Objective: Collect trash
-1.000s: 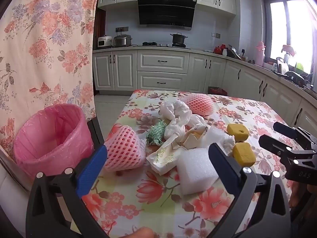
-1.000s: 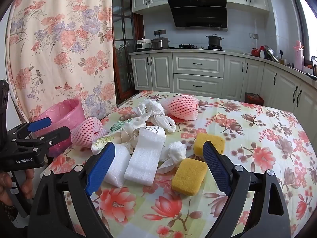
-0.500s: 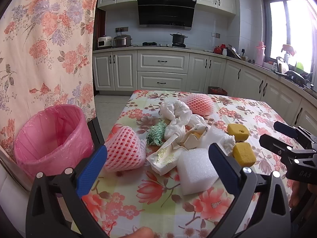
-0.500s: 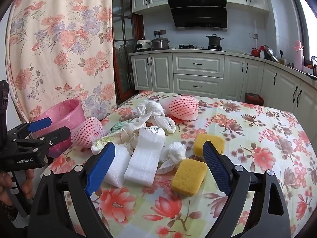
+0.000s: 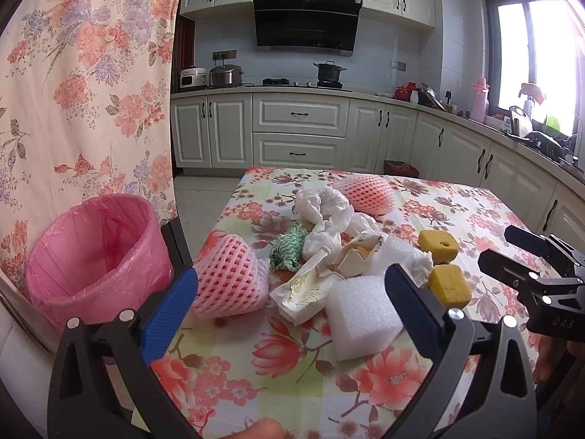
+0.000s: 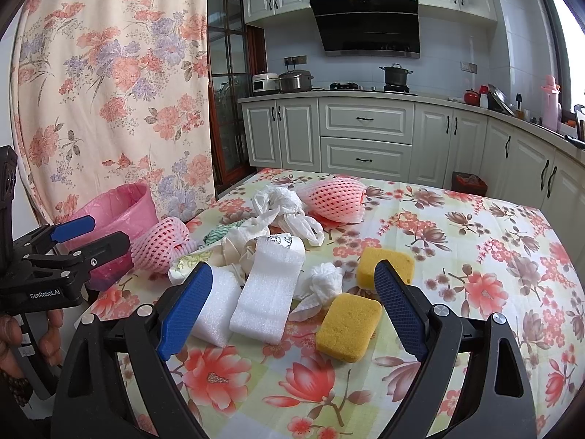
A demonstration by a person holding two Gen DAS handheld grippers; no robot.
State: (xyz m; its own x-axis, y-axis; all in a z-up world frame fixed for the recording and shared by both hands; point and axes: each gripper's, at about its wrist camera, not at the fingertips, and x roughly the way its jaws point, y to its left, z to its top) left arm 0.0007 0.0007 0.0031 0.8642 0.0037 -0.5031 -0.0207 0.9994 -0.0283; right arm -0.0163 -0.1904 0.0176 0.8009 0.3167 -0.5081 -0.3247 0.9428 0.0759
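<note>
Now both wide open and holding nothing: left claw (image 5: 290,294) and right claw (image 6: 292,294), above trash on the flowery surface (image 6: 475,256), pink bin (image 5: 95,252) nearby.

The left gripper (image 6: 91,236) body reads "GenRobot.AI"; the right gripper (image 5: 512,250) body shows the letters "DAS".
</note>
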